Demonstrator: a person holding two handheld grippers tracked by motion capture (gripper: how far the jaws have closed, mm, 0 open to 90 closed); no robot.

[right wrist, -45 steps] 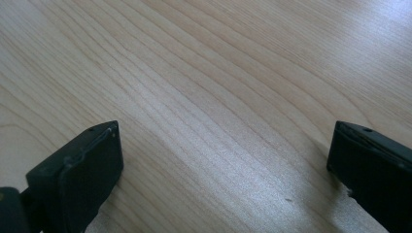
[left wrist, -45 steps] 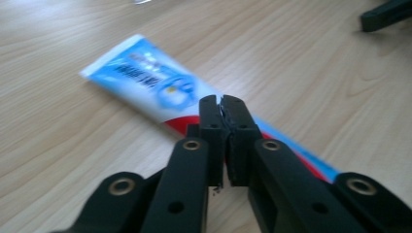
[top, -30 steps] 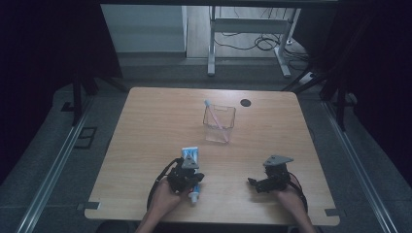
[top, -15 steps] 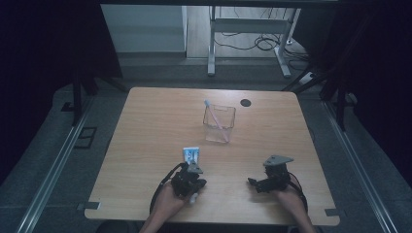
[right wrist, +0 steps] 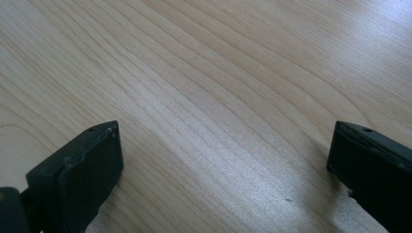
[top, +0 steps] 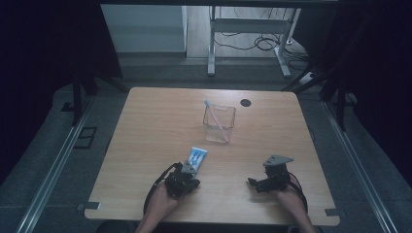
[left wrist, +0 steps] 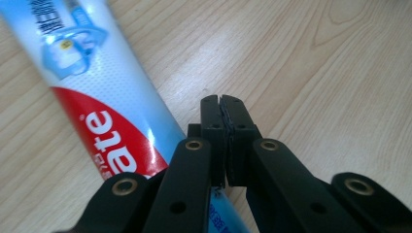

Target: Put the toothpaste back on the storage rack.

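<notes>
A blue, white and red toothpaste tube point(top: 197, 156) lies flat on the wooden table point(top: 160, 121), near the front left. My left gripper point(top: 188, 171) rests at the tube's near end. In the left gripper view its jaws are pressed together with nothing between them point(left wrist: 222, 104), and the tube point(left wrist: 97, 97) runs past their left side and under them. My right gripper point(top: 250, 183) sits low at the front right, pointing left. Its jaws stand wide apart over bare wood point(right wrist: 226, 145).
A clear plastic box point(top: 219, 124) stands at the table's middle with a pink and blue toothbrush point(top: 214, 114) leaning in it. A small black disc point(top: 246, 102) lies behind it. Metal desk legs and cables are on the floor beyond the table.
</notes>
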